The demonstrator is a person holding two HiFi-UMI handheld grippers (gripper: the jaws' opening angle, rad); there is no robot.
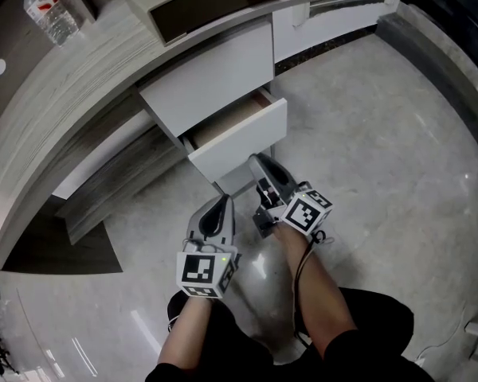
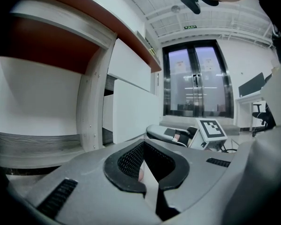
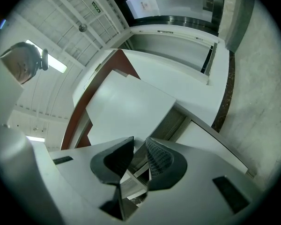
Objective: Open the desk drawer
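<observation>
The white desk drawer [image 1: 240, 143] sticks partway out from under the long grey wooden desk [image 1: 80, 78]. The right gripper [image 1: 260, 165] is at the bottom edge of the drawer's front and tips up a bit. Its jaws are a little apart and hold nothing. The left gripper [image 1: 221, 203] hangs just beside it over the shiny grey floor [image 1: 398, 150], squeezed tight with nothing inside.

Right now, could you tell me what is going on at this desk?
A person stands at the desk with a gripper in each hand. The drawer is already partly pulled out. The right gripper is at the bottom edge of the drawer's front, with its jaws apart and not clearly pressing on anything. The left gripper hangs beside it, shut and away from the drawer.
</observation>
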